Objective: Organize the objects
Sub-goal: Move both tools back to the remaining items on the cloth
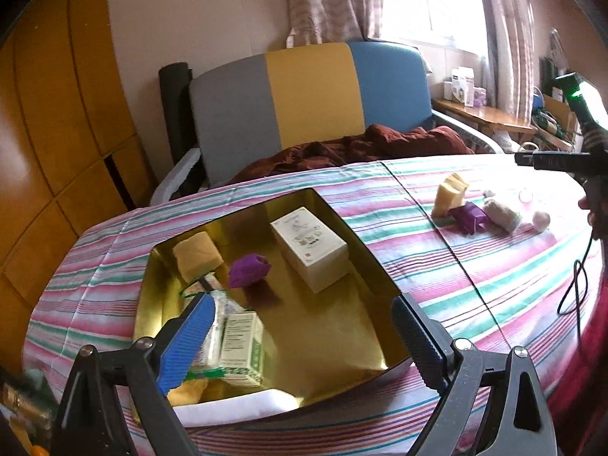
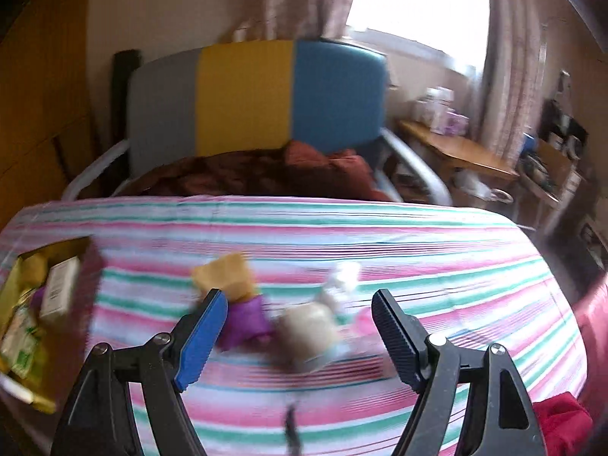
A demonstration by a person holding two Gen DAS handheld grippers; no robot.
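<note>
A gold tray (image 1: 342, 345) lies on the striped cloth and holds a white box (image 1: 309, 252), a yellow pad (image 1: 197, 254), a purple wad (image 1: 249, 269), a green-and-white carton (image 1: 243, 345) and a clear packet. My left gripper (image 1: 304, 306) hovers over the tray, open, nothing between its pads. Further right on the cloth lie a yellow packet (image 2: 228, 273), a purple piece (image 2: 245, 321), a beige roll (image 2: 309, 330) and a whitish clear thing (image 2: 342, 277). My right gripper (image 2: 298, 304) stands open just above them, gripping nothing; its view is blurred.
A chair with a grey, yellow and blue back (image 1: 311, 98) and a brown blanket (image 1: 361, 148) stands behind the table. A wooden side table (image 1: 482, 116) with boxes is at the right. A black cable (image 1: 577, 277) and a red sleeve (image 1: 585, 361) are at the right edge.
</note>
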